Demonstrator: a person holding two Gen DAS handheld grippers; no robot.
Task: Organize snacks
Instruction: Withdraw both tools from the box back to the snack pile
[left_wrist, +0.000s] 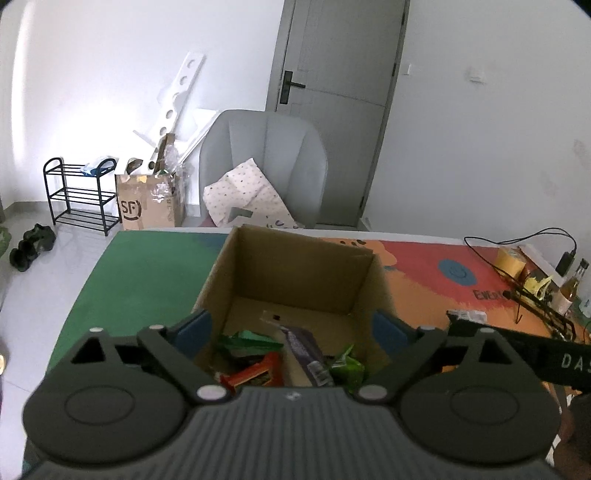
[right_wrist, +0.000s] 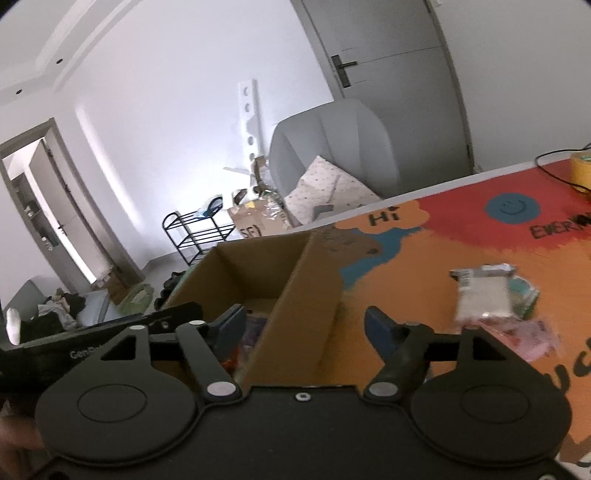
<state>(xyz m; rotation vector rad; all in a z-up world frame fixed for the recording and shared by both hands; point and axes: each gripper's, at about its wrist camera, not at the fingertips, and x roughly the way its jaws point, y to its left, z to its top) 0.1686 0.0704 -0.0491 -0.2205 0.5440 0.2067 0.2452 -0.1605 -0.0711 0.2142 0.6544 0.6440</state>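
The left gripper (left_wrist: 291, 326) is spread wide above the cardboard box (left_wrist: 295, 266), gripping nothing. In the box lie two green packets (left_wrist: 255, 341), one orange-red packet (left_wrist: 255, 373) and one purple bar (left_wrist: 304, 349). The right gripper (right_wrist: 304, 325) stands apart, straddling the box's right wall, empty. Right of the box, about three snack packets (right_wrist: 484, 295) lie piled on the table mat (right_wrist: 424, 258).

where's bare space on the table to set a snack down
Free: the green mat left of the cardboard box, and the orange stretch between box and the loose packets. Crowded: the cables and bottle at the far right edge, and the box floor.
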